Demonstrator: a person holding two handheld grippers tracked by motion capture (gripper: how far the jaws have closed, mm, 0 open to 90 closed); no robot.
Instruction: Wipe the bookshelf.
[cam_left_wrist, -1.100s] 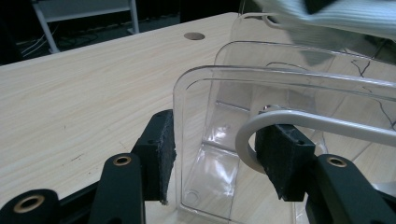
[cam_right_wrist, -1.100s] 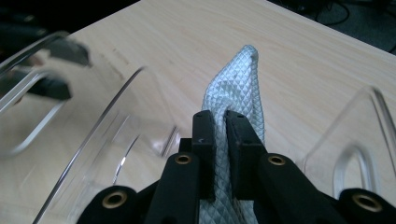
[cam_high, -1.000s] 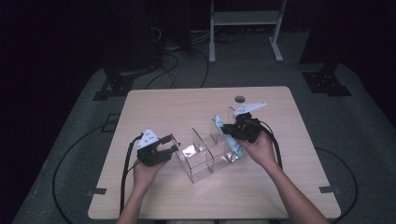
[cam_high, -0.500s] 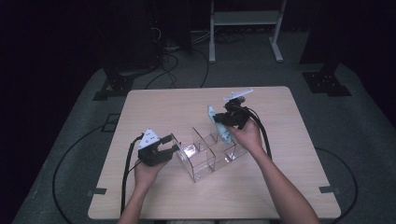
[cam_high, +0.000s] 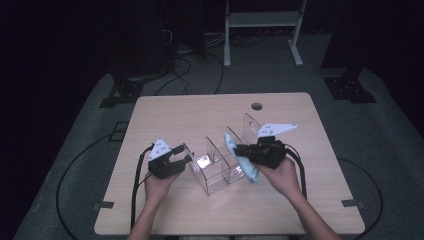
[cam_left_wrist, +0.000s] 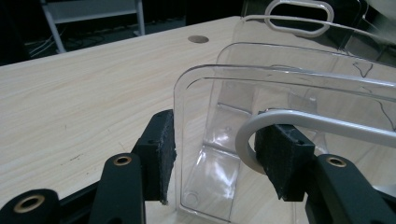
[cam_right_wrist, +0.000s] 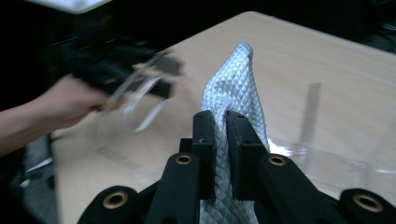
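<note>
A person at a pale wooden table (cam_high: 175, 115) works a gripper in each hand. The left gripper (cam_high: 181, 161) has its jaws partly closed around the end wall of a clear plastic organiser (cam_high: 215, 167), pads either side of the wall and a white handle loop (cam_left_wrist: 280, 122). The right gripper (cam_high: 239, 149) pinches a pale blue quilted cloth (cam_right_wrist: 236, 100) tightly, jaws nearly together; the cloth rises past the tips and hangs over the organiser's right end. Clear dividers stand between the two grippers. A round cable hole (cam_high: 257, 106) lies beyond them. Black cables trail behind each gripper toward the person
</note>
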